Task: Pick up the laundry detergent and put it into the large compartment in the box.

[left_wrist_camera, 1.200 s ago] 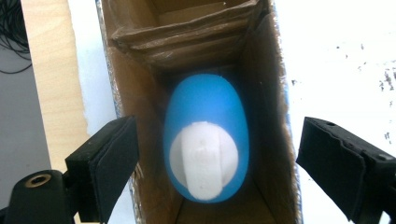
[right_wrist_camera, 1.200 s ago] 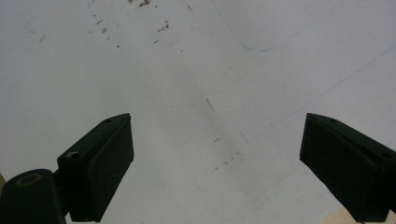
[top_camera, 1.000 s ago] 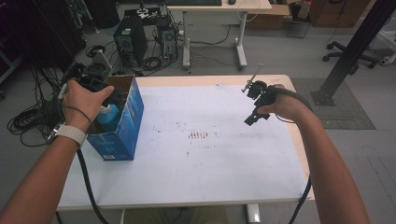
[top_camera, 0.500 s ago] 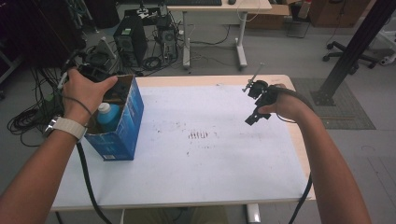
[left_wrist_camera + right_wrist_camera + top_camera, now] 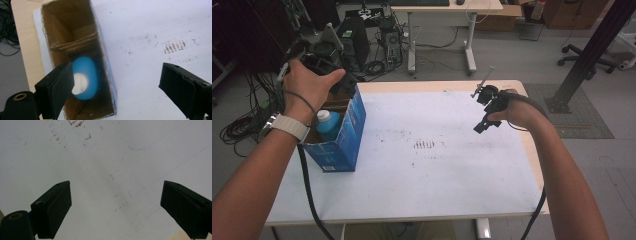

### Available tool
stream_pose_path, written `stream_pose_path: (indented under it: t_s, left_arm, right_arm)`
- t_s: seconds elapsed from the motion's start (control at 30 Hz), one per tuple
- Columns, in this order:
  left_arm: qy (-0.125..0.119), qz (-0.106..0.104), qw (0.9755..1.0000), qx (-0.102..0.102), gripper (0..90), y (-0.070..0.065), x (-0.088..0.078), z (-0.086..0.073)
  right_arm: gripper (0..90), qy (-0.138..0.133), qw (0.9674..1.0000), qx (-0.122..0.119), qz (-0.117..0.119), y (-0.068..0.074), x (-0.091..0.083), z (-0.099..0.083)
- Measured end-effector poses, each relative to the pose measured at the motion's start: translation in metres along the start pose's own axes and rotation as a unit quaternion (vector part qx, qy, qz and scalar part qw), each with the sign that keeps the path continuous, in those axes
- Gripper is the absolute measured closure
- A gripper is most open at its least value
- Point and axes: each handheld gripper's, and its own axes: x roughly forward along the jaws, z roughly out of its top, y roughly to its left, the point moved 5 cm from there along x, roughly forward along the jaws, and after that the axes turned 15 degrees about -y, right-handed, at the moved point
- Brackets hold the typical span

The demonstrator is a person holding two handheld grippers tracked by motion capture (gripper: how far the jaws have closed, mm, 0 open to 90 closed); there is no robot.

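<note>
Left tongs (image 5: 117, 87), jaws apart and empty, hover above a blue bottle (image 5: 84, 77) inside a box (image 5: 343, 140); right tongs (image 5: 115, 210) (also apart) over the white surface (image 5: 437, 170).

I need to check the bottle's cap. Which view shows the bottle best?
The left gripper view: it looks straight down on the bottle in the box, white cap facing up. The high view shows its top from the side.

So the table (image 5: 422, 200) has a white top with wood edging, scuffed with a dark smudge patch (image 5: 424, 145) about mid-surface. A blue cardboard box (image 5: 343, 145) stands open-topped well left of that smudge, near the table's left edge.
</note>
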Motion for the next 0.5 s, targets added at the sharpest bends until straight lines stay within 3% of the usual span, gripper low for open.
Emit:
stream_pose_path:
  t_s: [0.5]
  left_arm:
    - [-0.002, -0.027, 0.9995, 0.014, 12.7, -0.038, -0.005, 0.023]
  right_arm:
    - [10.0, -0.001, 1.0000, 0.000, 0.000, 0.000, 0.000, 0.001]
